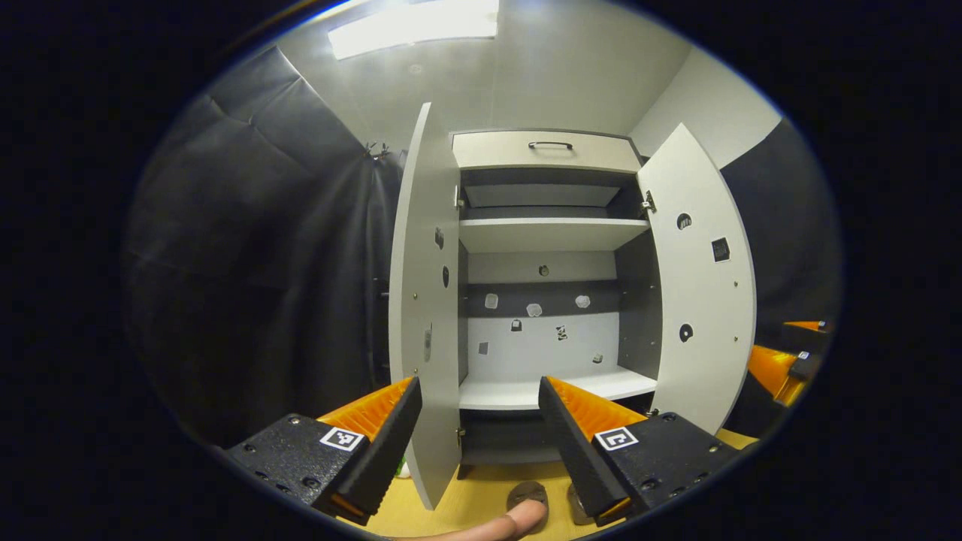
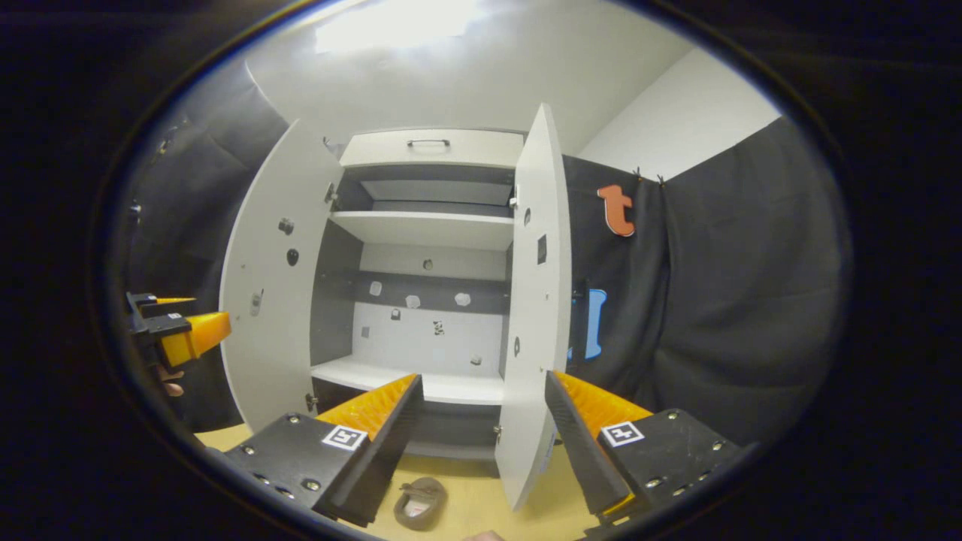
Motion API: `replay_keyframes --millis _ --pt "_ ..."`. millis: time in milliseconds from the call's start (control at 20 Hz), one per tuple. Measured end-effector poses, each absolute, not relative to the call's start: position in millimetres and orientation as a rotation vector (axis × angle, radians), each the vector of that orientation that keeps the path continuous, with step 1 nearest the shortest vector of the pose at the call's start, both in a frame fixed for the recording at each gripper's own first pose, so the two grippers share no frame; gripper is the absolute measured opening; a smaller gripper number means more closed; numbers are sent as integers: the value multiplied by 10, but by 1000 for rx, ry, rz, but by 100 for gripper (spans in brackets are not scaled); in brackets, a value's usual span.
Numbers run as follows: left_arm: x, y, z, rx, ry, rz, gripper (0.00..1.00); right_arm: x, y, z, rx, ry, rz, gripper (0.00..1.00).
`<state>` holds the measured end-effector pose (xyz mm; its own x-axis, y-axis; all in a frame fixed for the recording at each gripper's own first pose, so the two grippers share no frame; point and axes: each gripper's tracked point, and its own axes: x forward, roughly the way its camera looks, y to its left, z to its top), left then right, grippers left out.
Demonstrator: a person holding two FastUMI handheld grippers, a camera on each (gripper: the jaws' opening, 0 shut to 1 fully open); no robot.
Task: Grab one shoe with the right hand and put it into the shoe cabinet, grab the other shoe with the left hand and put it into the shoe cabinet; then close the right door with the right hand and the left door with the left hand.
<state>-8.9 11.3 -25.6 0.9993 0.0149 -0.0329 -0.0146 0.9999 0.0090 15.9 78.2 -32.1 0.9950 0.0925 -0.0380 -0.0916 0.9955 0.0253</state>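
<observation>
Facing the open shoe cabinet [image 1: 547,387], both the left gripper [image 1: 478,428] and right gripper [image 2: 483,424] are held spread, nothing between them; a shoe [image 2: 421,502] is seen on the floor.

The shoe cabinet [image 1: 549,225] is standing at the far side of the floor [image 2: 466,500], with its left door [image 1: 421,315] and right door [image 1: 703,278] both swinging open toward the near side. A shoe [image 2: 421,502] is lying on the floor near the cabinet's front, between the two doors, and another shoe [image 1: 528,494] is lying there too.
</observation>
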Motion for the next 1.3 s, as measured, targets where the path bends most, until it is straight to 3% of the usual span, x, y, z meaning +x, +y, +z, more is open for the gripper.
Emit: replay_keyframes --millis 450,1050,1150,1250,1300 --pt "-181 155 -296 20 10 4 96 450 1635 -1744 -4 264 217 98" --pt "22 21 -307 -15 -26 -37 96 295 2288 -3863 58 642 288 98" --pt "151 -73 -377 -42 -42 -51 96 291 2305 -4164 63 698 279 96" --pt "306 -148 -470 -43 -42 -67 96 284 2338 -4428 75 763 273 74" --pt "391 -175 -496 -56 -42 -69 94 286 2370 -4522 92 792 284 75"
